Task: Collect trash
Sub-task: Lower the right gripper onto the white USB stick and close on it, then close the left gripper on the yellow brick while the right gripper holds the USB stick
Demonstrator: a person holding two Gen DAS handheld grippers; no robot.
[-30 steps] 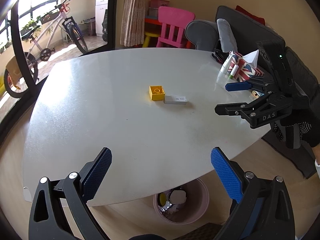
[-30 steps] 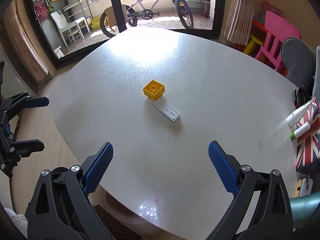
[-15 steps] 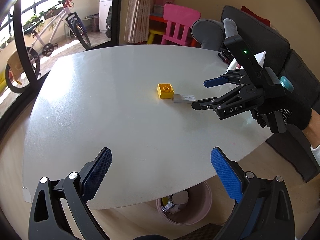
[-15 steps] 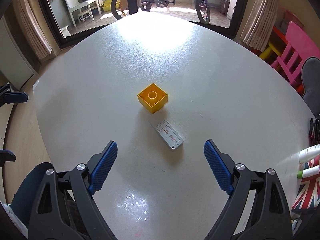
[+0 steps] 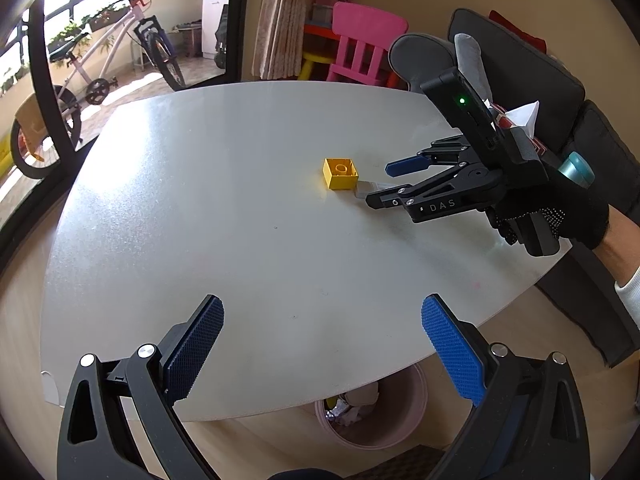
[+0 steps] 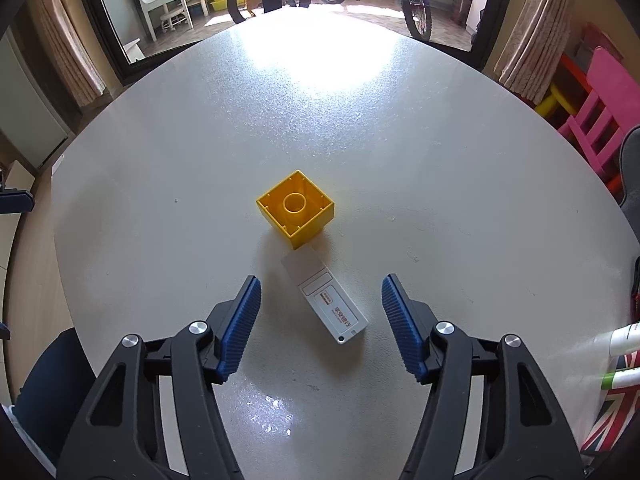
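The white card (image 6: 325, 298) is framed, untouched, between the closing pads of the right tool (image 6: 320, 322); a yellow block (image 6: 296, 208) is touching its far end on the desk (image 6: 160, 200).

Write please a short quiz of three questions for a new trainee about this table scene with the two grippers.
1. True or false: the yellow block lies with its hollow side up.
2. Which item lies between the pads of the right gripper? A) white card-like device B) yellow block C) tissue
3. Fill in: the pink bin stands on the floor under the ____.

Key: 1 true. 2 A; the jaws have just been closing but the pads do not touch it yet. 3 table.
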